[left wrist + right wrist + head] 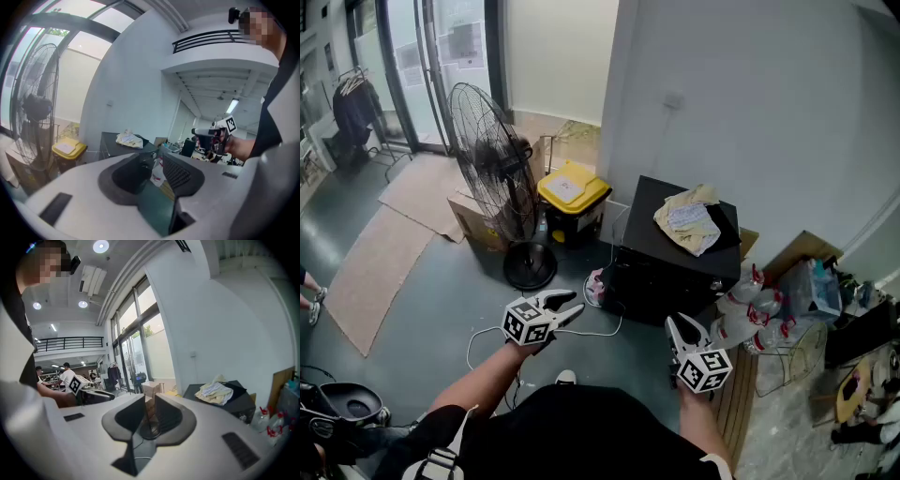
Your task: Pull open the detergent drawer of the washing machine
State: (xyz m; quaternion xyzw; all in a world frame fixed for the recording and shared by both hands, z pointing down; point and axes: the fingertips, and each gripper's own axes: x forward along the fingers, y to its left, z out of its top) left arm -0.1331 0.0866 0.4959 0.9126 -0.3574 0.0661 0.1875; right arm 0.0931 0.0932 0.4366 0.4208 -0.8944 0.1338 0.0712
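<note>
Head view looks steeply down on a black washing machine (675,267) standing against the white wall, with a crumpled pale cloth (692,220) on its top. Its front is in shadow, so the detergent drawer cannot be picked out. The left gripper (572,305) hangs near the machine's lower left corner, pointing across toward it. The right gripper (682,328) sits just in front of the machine's face, pointing up at it. Neither touches the machine. Seen from the left gripper view, that gripper's jaws stand clearly apart with nothing between them, only floor and some plastic bottles (750,314) showing through the gap. The machine lies beyond the left jaw, slightly left of the line the jaws aim along. Seen from the right gripper view, the jaws are only a narrow slit apart and hold nothing (the round base of a fan (492,159) and a white cable (600,331) show behind the slit). There the machine lies well off to the right of the jaws. A yellow-lidded bin (572,192) stands between the fan and the machine.
</note>
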